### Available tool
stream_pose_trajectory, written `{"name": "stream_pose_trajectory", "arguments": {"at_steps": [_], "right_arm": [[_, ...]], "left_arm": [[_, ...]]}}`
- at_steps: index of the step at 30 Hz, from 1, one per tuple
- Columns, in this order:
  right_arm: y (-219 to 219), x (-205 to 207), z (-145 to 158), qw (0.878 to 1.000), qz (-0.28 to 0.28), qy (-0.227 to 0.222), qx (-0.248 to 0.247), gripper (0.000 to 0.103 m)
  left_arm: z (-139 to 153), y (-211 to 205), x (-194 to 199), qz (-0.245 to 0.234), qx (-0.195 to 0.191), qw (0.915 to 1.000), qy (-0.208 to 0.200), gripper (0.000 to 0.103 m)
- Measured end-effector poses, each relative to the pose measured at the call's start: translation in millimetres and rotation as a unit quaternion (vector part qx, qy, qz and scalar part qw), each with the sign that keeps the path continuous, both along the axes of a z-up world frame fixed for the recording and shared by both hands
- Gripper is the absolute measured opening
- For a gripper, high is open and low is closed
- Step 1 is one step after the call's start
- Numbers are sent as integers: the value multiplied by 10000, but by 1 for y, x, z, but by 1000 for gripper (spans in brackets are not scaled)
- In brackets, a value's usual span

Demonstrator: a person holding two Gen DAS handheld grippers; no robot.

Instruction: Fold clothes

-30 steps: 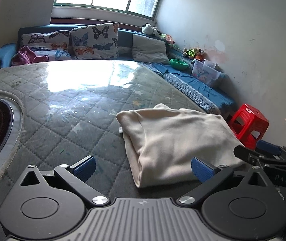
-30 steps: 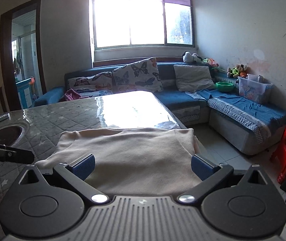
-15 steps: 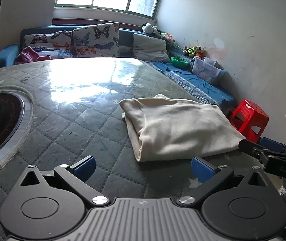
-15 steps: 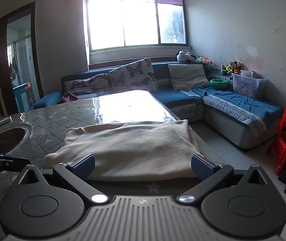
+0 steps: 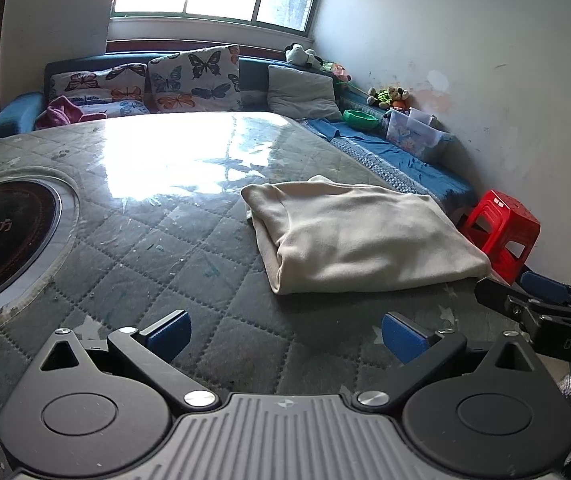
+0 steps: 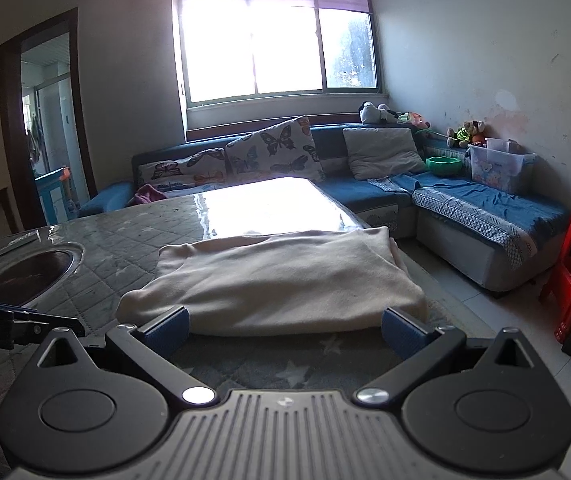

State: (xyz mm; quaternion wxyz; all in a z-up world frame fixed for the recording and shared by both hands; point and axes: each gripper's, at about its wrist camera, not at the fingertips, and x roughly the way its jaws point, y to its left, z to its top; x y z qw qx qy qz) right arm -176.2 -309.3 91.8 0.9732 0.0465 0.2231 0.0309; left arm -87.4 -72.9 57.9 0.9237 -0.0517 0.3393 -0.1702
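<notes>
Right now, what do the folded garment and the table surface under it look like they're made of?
Folded garment: soft matte beige knit or fleece, judging by rounded, thick fold edges. Table surface: grey quilted fabric with stitched diamonds and stars, apparently under a clear glossy sheet, since it mirrors the window.

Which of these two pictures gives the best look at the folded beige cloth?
The left wrist view: the beige cloth lies whole and unobstructed on the quilted table, its folded edge plain. In the right wrist view the cloth is seen low, and the open right claw hides its near edge.
</notes>
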Motion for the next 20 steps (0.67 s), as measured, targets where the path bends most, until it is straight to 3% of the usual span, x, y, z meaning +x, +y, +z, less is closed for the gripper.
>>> {"name": "stream_pose_trajectory", "arguments": {"at_steps": [20], "right_arm": [[4,-17,-3,10000,22,-49,66,103]], "left_arm": [[-3,-6,-23,-68,102,9999,33,103]]}}
